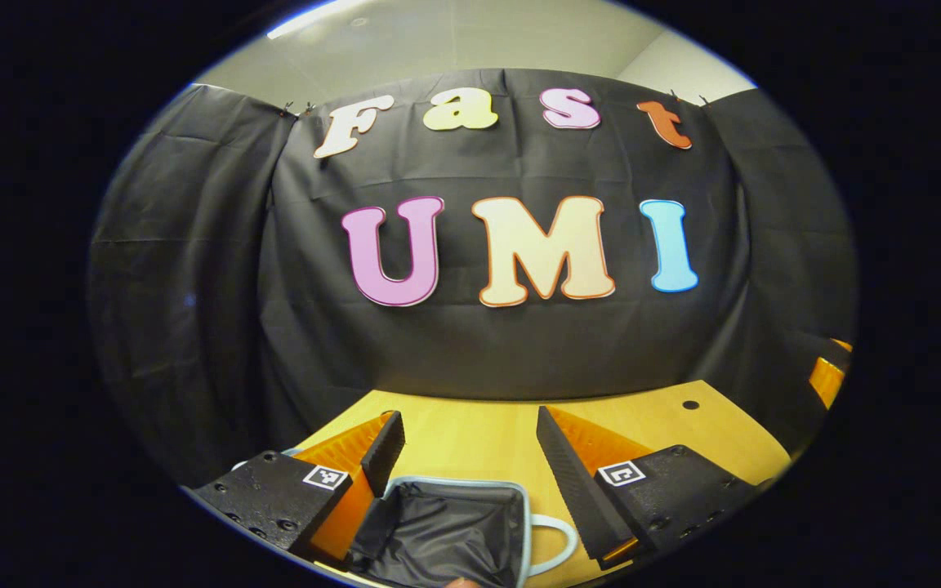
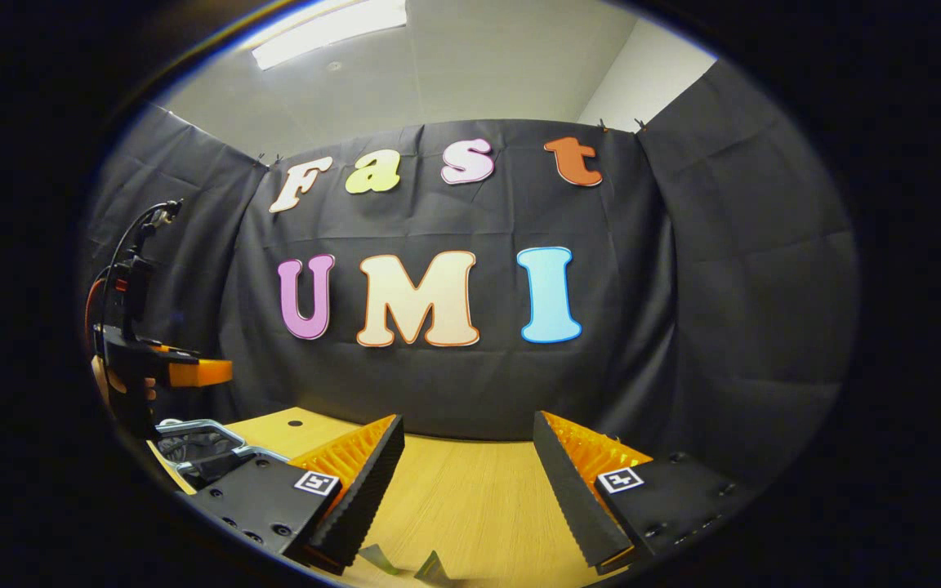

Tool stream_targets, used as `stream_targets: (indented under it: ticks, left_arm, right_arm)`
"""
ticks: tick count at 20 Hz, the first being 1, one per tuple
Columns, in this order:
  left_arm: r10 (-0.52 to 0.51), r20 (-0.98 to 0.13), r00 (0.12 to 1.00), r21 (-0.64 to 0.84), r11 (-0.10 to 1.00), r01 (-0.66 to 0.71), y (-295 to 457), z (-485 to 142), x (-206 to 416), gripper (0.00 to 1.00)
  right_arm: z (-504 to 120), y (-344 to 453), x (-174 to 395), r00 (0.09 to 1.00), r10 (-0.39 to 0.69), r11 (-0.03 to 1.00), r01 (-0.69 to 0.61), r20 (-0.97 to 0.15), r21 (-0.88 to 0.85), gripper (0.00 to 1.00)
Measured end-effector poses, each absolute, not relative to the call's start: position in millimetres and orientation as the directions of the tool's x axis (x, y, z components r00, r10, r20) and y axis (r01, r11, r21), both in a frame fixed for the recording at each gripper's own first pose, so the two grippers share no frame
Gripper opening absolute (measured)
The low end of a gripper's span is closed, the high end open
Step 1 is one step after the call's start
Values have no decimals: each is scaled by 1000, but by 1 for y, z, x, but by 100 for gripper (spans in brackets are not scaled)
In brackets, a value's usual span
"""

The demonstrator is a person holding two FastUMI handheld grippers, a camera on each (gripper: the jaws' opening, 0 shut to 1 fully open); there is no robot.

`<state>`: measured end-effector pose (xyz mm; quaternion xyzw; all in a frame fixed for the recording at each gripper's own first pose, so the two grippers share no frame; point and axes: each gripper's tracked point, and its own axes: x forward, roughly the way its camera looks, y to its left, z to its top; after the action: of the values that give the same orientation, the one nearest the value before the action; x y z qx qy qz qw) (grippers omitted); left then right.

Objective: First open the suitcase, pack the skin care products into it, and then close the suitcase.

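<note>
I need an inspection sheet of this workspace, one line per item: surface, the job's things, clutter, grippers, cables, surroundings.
Surface: wooden table, light wood, with a small round hole near its far edge.
Job's things: suitcase lies open on the table below the left gripper, dark lining showing, pale rim and a white handle at its side. Skin care products: nothing seen.
Clutter: two small grey points at the bottom edge of the right gripper view; cannot tell what they are.
Grippers: left gripper open, over the suitcase; right gripper open, over bare table.
Cables: a dark cable arcs above the left gripper in the right gripper view.
Surroundings: black cloth wall, ceiling light.
</note>
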<state>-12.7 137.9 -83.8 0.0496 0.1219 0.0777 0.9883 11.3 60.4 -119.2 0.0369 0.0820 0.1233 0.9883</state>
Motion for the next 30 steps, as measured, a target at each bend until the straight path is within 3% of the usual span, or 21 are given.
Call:
stream_targets:
  ticks: [10, 12, 24, 29, 30]
  left_arm:
    - [-5, -341, 940, 29, 999, 16, 27, -137, -34, 95]
    - [-51, -381, 923, 11, 998, 59, 5, -154, -39, 98]
    - [-218, -545, 810, -92, 975, 200, -65, -250, -73, 93]
    - [-253, -606, 754, -141, 967, 211, -78, -296, -84, 88]
    - [-252, -620, 743, -147, 968, 205, -80, -305, -85, 81]
  right_arm:
    - [-125, 37, 2, 944, 289, 956, -275, -160, 101, 98]
    - [-129, 32, 1, 941, 292, 955, -279, -171, 99, 98]
    - [-153, 27, -13, 906, 339, 941, -328, -255, 84, 99]
    - [-160, 20, -16, 897, 335, 942, -330, -288, 66, 98]
    - [-162, 18, -18, 895, 334, 942, -331, -295, 62, 98]
